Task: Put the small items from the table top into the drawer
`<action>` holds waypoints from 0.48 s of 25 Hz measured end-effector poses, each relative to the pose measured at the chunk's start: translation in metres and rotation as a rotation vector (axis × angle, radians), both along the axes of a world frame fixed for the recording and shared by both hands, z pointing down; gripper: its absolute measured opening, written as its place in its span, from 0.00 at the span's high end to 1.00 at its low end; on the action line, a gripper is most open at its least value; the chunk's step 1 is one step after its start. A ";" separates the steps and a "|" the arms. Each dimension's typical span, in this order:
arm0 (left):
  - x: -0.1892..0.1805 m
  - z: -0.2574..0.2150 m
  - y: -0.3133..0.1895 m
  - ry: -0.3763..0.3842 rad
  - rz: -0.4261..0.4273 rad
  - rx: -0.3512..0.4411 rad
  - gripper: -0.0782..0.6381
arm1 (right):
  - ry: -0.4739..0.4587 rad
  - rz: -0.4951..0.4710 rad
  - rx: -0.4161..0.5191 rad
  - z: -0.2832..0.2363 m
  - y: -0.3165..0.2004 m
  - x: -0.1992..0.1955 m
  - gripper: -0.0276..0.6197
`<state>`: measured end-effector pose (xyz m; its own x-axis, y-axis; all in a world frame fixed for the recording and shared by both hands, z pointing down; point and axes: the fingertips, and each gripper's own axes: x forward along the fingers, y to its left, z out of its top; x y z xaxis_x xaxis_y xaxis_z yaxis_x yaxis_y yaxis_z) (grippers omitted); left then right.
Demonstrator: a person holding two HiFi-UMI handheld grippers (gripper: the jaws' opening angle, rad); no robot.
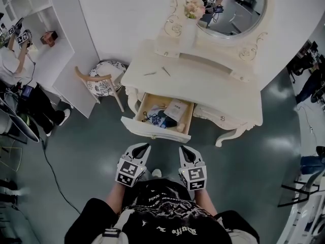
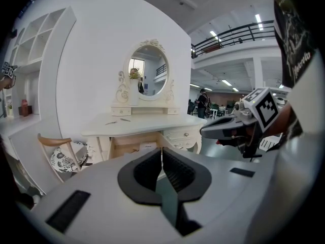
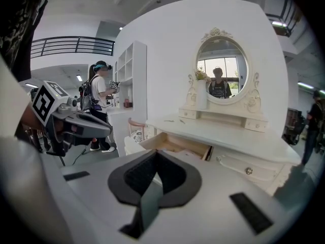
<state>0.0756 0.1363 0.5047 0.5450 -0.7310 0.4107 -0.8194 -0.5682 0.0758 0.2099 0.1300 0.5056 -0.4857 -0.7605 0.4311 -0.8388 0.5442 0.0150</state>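
- The left gripper [image 1: 144, 147] is held over the floor [image 1: 244, 177], near of the dressing table and well apart from it. In the left gripper view its jaws are pressed together along their ribbed pads, with nothing between them.
- The right gripper [image 1: 184, 149] is held beside the left one, the two level with each other and apart. In the right gripper view its jaws are also pressed together and hold nothing.
- Both grippers point towards the drawer [image 1: 155, 130], which is pulled out of the left side of the dressing table and stands open.
- Contents of the drawer: a white flat packet [image 1: 176, 109] on the right, a dark blue item [image 1: 161, 120] in the middle and a black cord [image 1: 147, 117] on the left. What else lies in it is too small to make out.
- The tabletop [image 1: 203, 88] carries two thin items [image 1: 150, 73] at its far left part, lying near each other and not touching. They are too small to identify.
- An oval mirror [image 1: 231, 9] stands at the far edge of the tabletop, with a bunch of pale flowers [image 1: 194, 7] at its left rim.
- A second, closed drawer front with a round knob [image 1: 222, 118] lies to the right of the open drawer.
- A chair [image 1: 104, 83] with a patterned seat stands left of the dressing table.
- A white shelf unit [image 1: 30, 6] stands at the far left; a person [image 1: 12, 65] works in front of it.
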 end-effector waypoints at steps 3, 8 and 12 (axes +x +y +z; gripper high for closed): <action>-0.004 0.002 -0.005 -0.015 -0.018 0.002 0.86 | -0.005 -0.014 -0.003 0.002 -0.003 -0.003 0.94; -0.008 0.006 -0.015 0.014 -0.051 -0.010 0.86 | 0.007 -0.029 -0.012 0.006 -0.009 -0.005 0.94; -0.011 0.005 -0.026 0.035 -0.056 -0.005 0.86 | 0.026 -0.033 -0.026 0.007 -0.015 -0.006 0.94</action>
